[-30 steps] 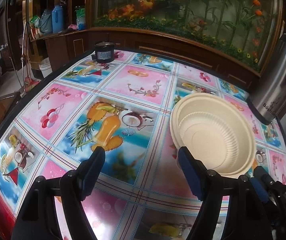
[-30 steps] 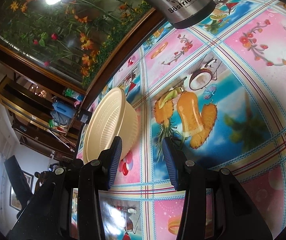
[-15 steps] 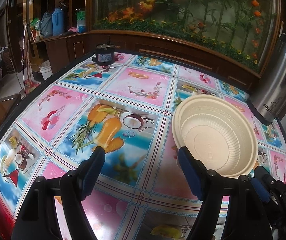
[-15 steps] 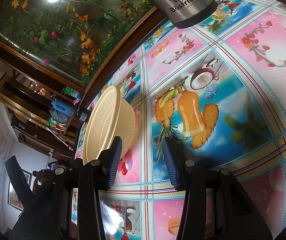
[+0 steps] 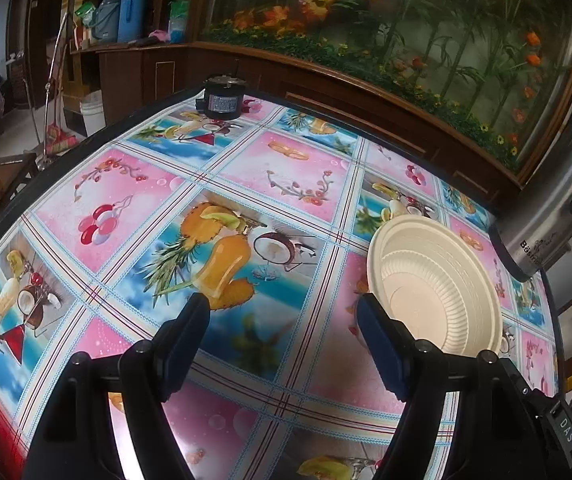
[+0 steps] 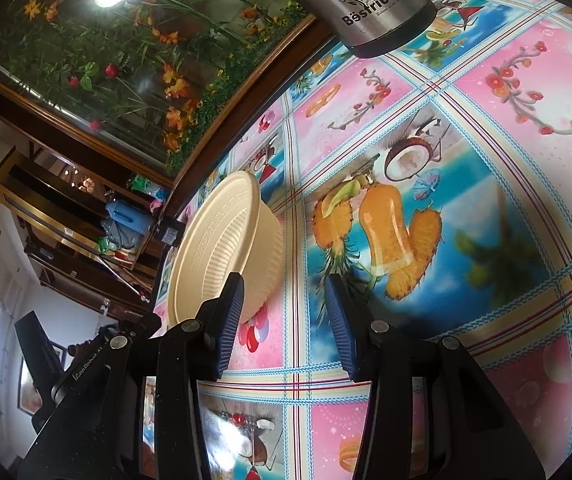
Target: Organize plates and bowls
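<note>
you are holding left gripper (image 5: 282, 312) jaws gaping, empty, over glossy fruit-print tablecloth (image 5: 294, 176). right gripper (image 6: 284, 300) jaws parted, empty. cream ribbed disposable bowl (image 5: 438, 292) sitting just beside left gripper's right finger, near steel flask (image 5: 554, 208); planted aquarium (image 5: 386, 20) standing behind.

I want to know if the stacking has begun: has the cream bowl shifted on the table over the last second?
No. In the left wrist view the cream bowl sits on the same pink square beside the steel flask; only the camera's framing drifted slightly.
</note>
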A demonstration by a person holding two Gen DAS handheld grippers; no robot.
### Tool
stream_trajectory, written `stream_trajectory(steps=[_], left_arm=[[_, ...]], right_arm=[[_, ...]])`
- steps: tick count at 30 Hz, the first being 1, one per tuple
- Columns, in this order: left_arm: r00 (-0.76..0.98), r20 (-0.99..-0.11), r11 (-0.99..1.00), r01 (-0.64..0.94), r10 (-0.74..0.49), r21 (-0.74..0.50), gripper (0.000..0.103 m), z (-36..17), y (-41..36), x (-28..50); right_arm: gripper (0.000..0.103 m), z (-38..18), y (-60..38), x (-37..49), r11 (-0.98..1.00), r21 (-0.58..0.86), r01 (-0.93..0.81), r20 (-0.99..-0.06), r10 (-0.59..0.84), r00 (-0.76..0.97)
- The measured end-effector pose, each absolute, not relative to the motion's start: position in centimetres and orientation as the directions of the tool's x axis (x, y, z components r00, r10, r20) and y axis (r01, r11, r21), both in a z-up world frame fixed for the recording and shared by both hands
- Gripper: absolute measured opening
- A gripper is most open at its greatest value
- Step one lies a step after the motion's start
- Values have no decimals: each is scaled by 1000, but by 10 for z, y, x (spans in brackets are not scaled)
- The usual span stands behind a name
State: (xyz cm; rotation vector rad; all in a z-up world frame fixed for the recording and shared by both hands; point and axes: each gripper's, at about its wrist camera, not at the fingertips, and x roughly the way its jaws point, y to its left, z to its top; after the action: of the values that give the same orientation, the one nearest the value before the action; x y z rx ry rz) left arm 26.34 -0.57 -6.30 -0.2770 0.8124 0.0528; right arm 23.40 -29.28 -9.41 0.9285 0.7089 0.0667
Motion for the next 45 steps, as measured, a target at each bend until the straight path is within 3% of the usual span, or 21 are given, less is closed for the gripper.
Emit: stream_trajectory(steps=[16, 28, 35, 41, 45], left_arm=[[581, -806, 936, -209, -114, -284, 77, -76, -16, 298], [579, -801, 924, -206, -152, -324, 77, -75, -7, 300], [579, -762, 877, -157, -290, -454, 77, -82, -10, 307], [574, -760, 868, -160, -305, -470, 77, -85, -9, 309], [571, -747, 841, -170, -341, -514, 77, -89, -2, 308]], right_arm=[[42, -94, -298, 233, 595, 770, 231, -509, 354, 785], [42, -96, -302, 228, 588, 775, 230, -503, 354, 789], [42, -96, -301, 228, 586, 777, 232, -501, 352, 791], [42, -96, -302, 227, 583, 779, 232, -499, 351, 792], [42, -97, -313, 220, 525, 825, 212, -434, 346, 832]])
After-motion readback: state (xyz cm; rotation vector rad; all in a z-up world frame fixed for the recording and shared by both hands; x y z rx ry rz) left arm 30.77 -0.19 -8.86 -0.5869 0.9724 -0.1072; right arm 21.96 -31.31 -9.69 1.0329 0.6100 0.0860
